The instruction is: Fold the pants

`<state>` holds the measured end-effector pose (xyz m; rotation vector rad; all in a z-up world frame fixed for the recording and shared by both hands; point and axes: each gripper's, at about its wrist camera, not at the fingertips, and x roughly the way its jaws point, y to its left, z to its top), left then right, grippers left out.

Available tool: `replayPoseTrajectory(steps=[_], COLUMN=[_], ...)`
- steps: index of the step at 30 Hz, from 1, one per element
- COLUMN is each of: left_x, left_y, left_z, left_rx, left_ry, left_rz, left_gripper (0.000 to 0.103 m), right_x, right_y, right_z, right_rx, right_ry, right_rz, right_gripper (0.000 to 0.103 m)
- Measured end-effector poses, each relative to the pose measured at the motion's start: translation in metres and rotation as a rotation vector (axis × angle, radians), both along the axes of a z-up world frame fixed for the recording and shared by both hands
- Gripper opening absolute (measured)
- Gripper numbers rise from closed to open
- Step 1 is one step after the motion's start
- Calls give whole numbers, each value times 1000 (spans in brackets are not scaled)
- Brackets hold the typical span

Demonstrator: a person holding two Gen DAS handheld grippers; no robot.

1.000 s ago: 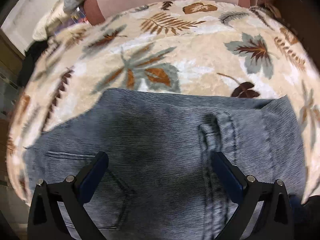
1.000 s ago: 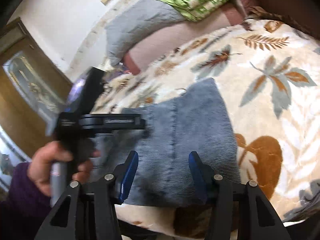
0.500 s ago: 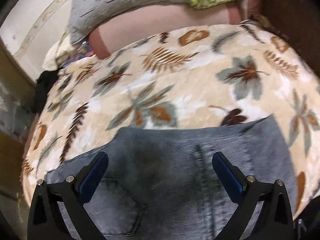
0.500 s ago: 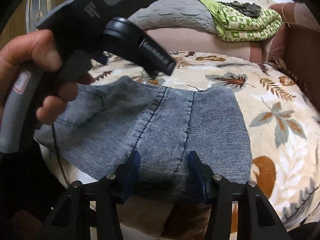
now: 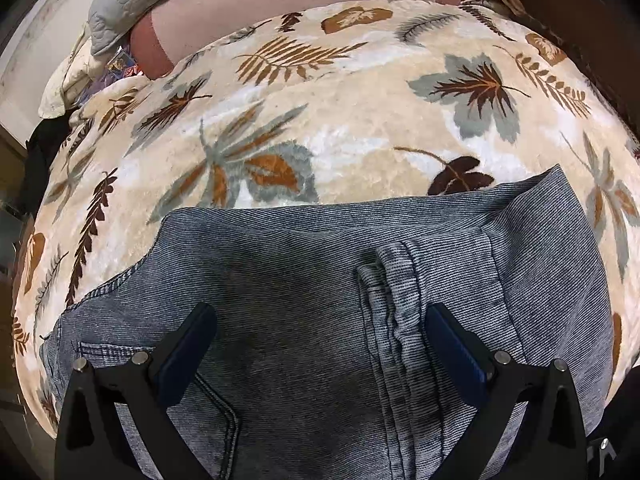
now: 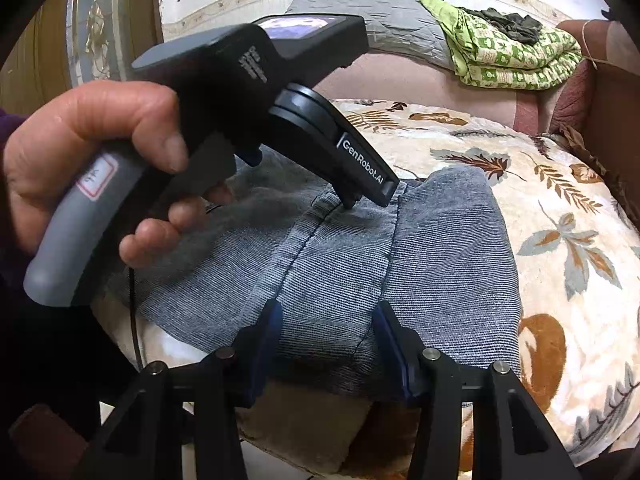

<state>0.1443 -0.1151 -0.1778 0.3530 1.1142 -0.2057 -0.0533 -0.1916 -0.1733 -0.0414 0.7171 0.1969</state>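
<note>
The grey-blue denim pants lie folded in a flat bundle on the leaf-patterned blanket. My left gripper is open, its blue pads spread wide just above the denim, holding nothing. In the right wrist view the pants lie at the blanket's near edge, and my right gripper is open with its pads either side of the bundle's near edge. The left gripper's body, held in a hand, hovers over the pants with its tip touching the seam.
A grey quilted pillow and a folded green patterned blanket lie at the back on the pink sheet. A wooden door stands at left. Dark brown furniture borders the right side.
The left gripper rose and then dropped back close over the pants. The right gripper swung round to face the bundle's near edge and moved closer. Both stayed open.
</note>
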Motion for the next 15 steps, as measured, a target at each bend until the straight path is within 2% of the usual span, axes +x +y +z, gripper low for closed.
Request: replayPoseTrajectory(steps=[3, 7, 9, 12, 15], left_x=[-2, -11, -15, -19, -17], left_y=[1, 8, 12, 17, 15], left_z=[6, 28, 35, 34, 20], left_rx=[-4, 0, -6, 24, 103], left_ry=[2, -53, -65, -77, -73], left_rz=[17, 26, 23, 17, 6], left_gripper=[103, 103, 103, 103, 103], right_x=[-3, -11, -13, -8, -2], right_y=[-6, -15, -12, -3, 1], right_z=[7, 20, 24, 15, 3], right_rx=[30, 109, 110, 92, 76], right_ry=[-13, -63, -78, -22, 49], right_rz=[-5, 9, 39, 73, 74], right_gripper=[52, 52, 52, 50, 49])
